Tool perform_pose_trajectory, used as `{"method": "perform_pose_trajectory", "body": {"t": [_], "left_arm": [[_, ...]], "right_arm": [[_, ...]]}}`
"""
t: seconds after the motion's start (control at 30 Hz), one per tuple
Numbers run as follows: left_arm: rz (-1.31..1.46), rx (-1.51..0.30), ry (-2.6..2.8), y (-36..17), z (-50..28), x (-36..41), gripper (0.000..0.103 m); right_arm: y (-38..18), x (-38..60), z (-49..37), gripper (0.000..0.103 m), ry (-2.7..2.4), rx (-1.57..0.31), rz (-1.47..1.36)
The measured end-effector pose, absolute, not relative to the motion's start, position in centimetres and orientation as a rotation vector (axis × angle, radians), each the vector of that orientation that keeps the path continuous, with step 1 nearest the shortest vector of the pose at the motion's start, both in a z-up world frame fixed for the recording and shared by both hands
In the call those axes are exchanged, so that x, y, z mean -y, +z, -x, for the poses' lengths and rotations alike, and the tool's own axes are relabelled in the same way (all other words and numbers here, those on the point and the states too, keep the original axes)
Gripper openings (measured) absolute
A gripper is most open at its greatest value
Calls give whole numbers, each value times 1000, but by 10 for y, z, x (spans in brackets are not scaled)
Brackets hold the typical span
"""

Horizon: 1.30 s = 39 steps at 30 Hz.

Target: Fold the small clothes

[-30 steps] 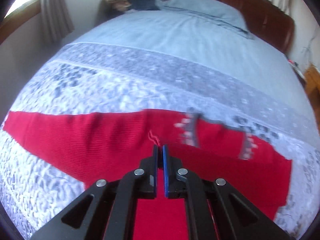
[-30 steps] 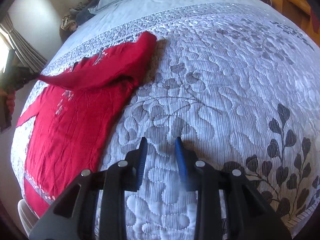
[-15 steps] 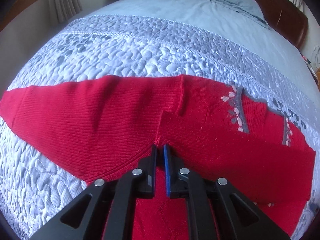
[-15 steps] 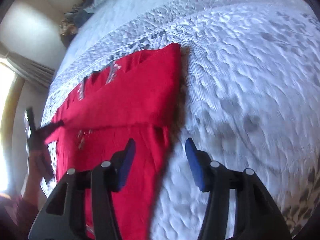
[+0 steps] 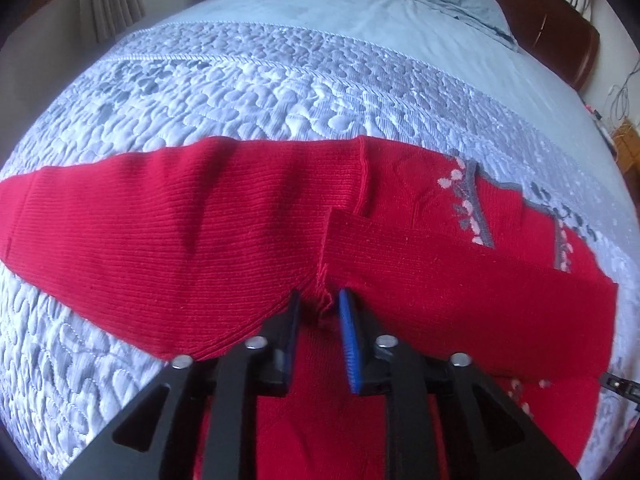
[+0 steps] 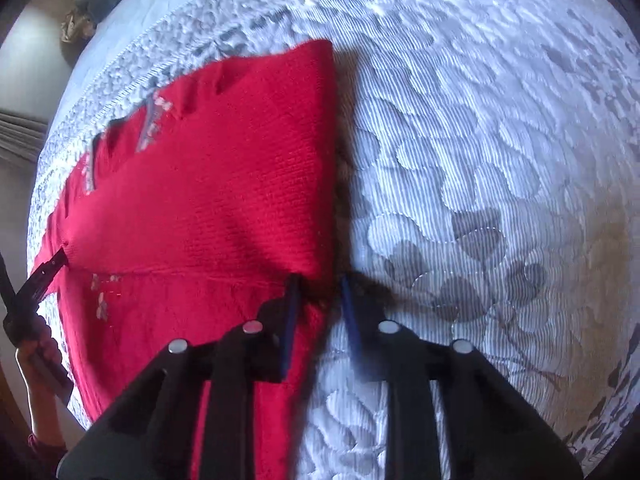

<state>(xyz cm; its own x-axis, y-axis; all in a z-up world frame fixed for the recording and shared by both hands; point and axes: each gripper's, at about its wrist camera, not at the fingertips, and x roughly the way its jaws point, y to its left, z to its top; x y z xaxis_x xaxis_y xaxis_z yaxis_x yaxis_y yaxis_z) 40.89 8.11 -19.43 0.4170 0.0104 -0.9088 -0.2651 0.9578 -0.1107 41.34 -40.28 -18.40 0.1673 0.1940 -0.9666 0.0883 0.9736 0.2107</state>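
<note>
Sweater (image 5: 200,236), red, lies flat on the quilted bedspread (image 5: 248,92); left gripper (image 5: 318,312) angles down, jaws parted around its folded cuff, while right gripper (image 6: 318,296) hovers spread astride the folded right edge

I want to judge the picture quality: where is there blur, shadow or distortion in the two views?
Left wrist view: sharp, but the fisheye bulges the bed into a dome. Right wrist view: soft with blur; the red sweater casts a dark shadow along its right edge onto the quilt, near the right claw.
</note>
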Motion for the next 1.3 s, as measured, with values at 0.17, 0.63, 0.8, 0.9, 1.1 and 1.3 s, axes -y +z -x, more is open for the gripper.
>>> {"method": "perform_pose_trajectory", "body": {"t": [0.17, 0.63, 0.8, 0.9, 1.1, 1.3], "left_arm": [[347, -1086, 160, -165, -374, -138, 56], [581, -1115, 513, -176, -320, -352, 56], [756, -1046, 553, -180, -322, -409, 56], [840, -1000, 575, -183, -322, -437, 53], [921, -948, 625, -190, -321, -456, 9], [841, -810, 570, -153, -319, -430, 6]], "right_arm": [[-151, 390, -385, 40, 54, -1318, -117], [-183, 298, -369, 46, 161, -1429, 66], [-190, 295, -369, 51, 160, -1427, 91], [-192, 296, -370, 52, 155, -1423, 85], [-201, 288, -376, 55, 151, -1399, 93], [-201, 290, -363, 54, 162, -1384, 85]]}}
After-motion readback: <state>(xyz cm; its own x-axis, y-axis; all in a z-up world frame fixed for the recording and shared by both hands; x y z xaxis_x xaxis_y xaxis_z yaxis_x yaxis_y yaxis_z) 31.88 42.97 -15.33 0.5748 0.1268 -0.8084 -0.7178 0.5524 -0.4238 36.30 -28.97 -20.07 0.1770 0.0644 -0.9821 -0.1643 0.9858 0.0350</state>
